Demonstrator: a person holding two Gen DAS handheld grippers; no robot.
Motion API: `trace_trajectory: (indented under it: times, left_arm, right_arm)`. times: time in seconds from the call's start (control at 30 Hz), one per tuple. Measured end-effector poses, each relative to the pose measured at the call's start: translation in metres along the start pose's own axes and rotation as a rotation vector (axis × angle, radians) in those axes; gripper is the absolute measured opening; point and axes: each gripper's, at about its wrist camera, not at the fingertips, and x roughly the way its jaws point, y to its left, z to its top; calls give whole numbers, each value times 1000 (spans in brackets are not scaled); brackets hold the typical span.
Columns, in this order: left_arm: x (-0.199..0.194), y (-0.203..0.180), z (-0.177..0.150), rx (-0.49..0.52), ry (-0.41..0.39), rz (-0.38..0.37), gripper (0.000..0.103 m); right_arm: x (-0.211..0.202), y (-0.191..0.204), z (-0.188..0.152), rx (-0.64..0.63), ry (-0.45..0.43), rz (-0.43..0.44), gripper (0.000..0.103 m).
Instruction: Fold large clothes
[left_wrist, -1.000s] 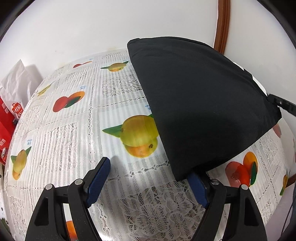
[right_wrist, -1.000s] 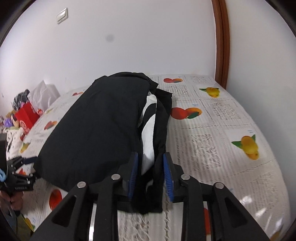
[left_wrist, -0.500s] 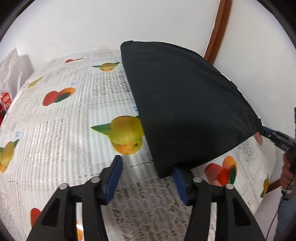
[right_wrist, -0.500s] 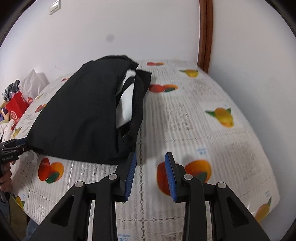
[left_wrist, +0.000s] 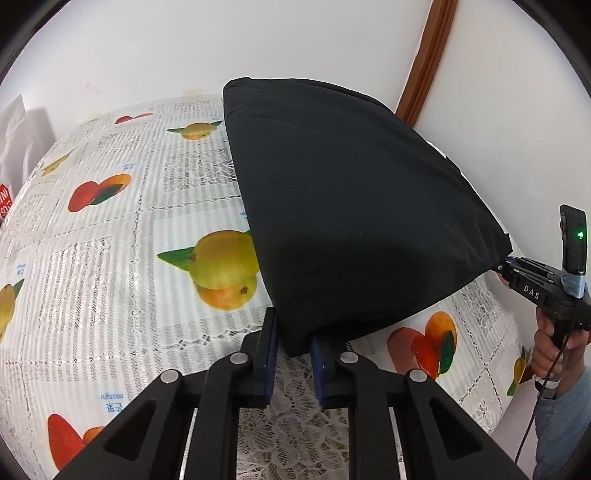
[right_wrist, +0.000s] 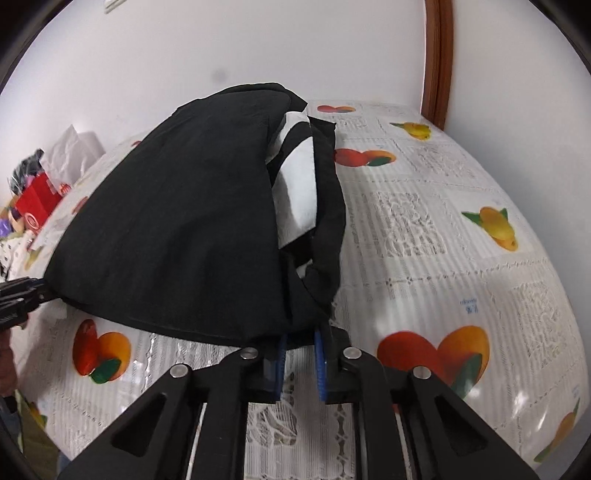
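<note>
Both tongs nearly closed – L tongs (left_wrist: 291, 350) & R tongs (right_wrist: 299, 354) each pinching a corner of black garment (left_wrist: 351, 206) on counter (left_wrist: 110, 258).

We've got bare tablecloth (right_wrist: 461, 258) right of frame w/ nothing in the way; black garment (right_wrist: 192, 221) fills centre, red box (right_wrist: 35, 201) & white bag (right_wrist: 74, 147) crowd far left.

Each black gripper (left_wrist: 291, 352) has blue pads (left_wrist: 272, 347), silver screws (left_wrist: 238, 357), and white "DAS" lettering (left_wrist: 531, 291).
</note>
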Motion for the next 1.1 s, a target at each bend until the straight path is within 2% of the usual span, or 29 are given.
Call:
trace_trajectory:
  times: [0.2,0.63,0.8,0.97,1.1]
  left_arm:
    - [-4,12,2,-18,-4,24,11]
    - [-17,69,6,-93,-3,95,10]
    - [-13,75,10,-110,6,100,10]
    - [-12,72,11,-103,10,110,13]
    - [-15,77,9,-126,12,98,13]
  right_arm:
    - [6,13,11,-29,4,13,6]
    - [38,61,46,-59,20,86,6]
    - [45,70,53,-68,23,79,7]
    - [32,63,47,-73,30,64,13]
    - [5,54,39,-97,8,75,15]
